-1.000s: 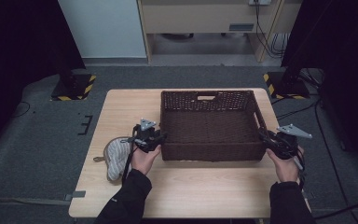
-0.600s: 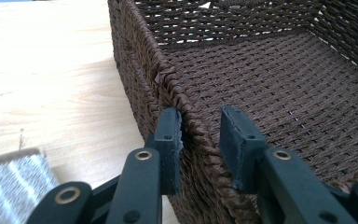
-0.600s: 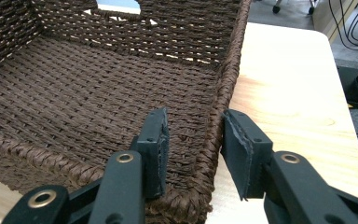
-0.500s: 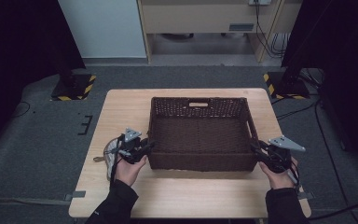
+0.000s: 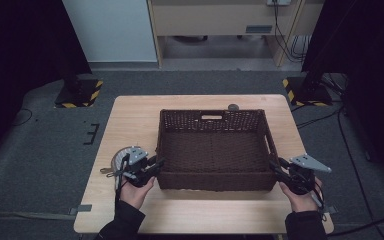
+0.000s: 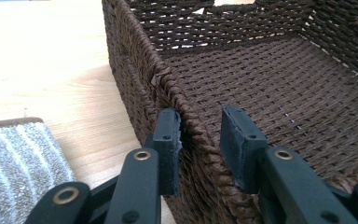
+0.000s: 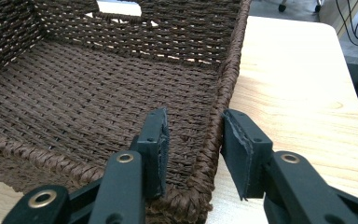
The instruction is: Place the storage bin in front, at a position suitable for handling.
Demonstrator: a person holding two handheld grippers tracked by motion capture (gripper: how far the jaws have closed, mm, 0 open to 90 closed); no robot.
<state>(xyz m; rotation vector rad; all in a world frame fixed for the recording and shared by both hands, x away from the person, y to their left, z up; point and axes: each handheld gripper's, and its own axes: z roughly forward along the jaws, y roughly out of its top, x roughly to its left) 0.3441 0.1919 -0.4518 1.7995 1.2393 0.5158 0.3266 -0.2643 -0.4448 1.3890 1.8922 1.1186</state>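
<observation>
Basket is being kept mid-table | left gripper is being clamped on its 9 o'clock wall | right gripper is being straddled over the 3 o'clock wall, grip unclear | striped cloth is being left at 9 o'clock

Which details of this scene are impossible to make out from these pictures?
- Small round object on the wooden table behind the dark brown woven basket: too small in the high view to identify.
- Grey striped cloth: cut off by the left gripper view's edge; in the high view the left gripper partly covers it.
- Right gripper: whether both pads press the basket's side wall is unclear.
</observation>
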